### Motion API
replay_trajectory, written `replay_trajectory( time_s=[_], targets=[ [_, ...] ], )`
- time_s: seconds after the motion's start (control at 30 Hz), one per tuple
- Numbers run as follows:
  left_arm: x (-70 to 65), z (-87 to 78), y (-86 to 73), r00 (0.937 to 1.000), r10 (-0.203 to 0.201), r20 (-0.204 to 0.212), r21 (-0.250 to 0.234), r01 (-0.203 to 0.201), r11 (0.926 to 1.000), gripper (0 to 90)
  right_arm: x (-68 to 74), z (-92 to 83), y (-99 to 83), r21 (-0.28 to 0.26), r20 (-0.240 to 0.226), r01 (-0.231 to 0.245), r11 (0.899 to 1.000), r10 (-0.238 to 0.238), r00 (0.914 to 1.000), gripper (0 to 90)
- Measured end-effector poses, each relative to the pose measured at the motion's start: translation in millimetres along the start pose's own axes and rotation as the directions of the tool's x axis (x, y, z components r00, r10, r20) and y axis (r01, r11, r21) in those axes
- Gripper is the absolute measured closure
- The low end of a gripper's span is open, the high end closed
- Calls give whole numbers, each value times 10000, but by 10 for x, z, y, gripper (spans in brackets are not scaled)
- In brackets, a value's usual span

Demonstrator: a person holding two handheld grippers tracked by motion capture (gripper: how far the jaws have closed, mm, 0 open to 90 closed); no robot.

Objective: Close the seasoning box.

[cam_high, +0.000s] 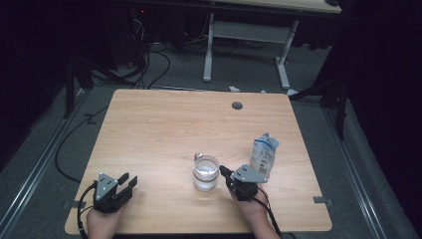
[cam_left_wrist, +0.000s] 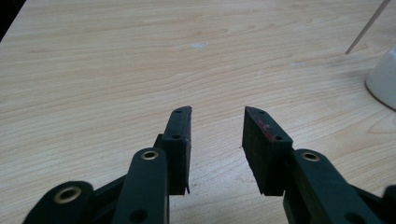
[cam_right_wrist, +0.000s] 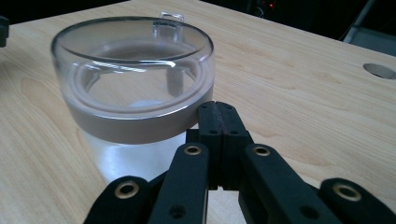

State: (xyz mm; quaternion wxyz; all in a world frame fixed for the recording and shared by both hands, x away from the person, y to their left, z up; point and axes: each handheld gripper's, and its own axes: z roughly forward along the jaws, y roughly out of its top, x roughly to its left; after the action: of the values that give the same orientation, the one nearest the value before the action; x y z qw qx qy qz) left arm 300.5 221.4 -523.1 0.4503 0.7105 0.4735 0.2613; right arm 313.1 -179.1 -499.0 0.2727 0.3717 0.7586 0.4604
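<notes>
A clear cup [cam_high: 205, 173] with a grey band and a clear lid stands near the table's front middle. A blue and white carton [cam_high: 263, 154] stands upright to its right. My right gripper [cam_high: 224, 172] lies between them at the cup's right side, jaws pressed together with nothing in them. In the right gripper view the shut tips [cam_right_wrist: 217, 108] sit close beside the cup [cam_right_wrist: 135, 79]; I cannot tell whether they touch it. My left gripper [cam_high: 127, 180] rests at the front left, well away from the cup. Its jaws [cam_left_wrist: 218, 111] stand apart over bare wood.
The wooden table [cam_high: 164, 124] has a round cable hole [cam_high: 237, 105] near its far edge, also visible as the hole [cam_right_wrist: 379, 70] in the right gripper view. A pale rounded object [cam_left_wrist: 384, 79] sits at the right edge of the left gripper view. Desk legs and cables lie beyond the table.
</notes>
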Motion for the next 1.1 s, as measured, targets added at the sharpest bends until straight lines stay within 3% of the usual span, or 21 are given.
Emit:
replay_trajectory(
  time_s=[0.33,0.87,1.1],
  targets=[
    [-15,24,17,9999,90,57,-10,-89,10000,627,137,-95,-4,-64,-191,293,9995,-294,9994,900],
    [-8,12,16,9999,91,62,-24,-90,10000,627,370,-86,24,-161,-783,670,9976,-680,9946,900],
    [-8,12,15,9999,88,48,-34,-88,10000,628,408,-98,35,-182,-831,778,9968,-791,9934,900]
  ],
)
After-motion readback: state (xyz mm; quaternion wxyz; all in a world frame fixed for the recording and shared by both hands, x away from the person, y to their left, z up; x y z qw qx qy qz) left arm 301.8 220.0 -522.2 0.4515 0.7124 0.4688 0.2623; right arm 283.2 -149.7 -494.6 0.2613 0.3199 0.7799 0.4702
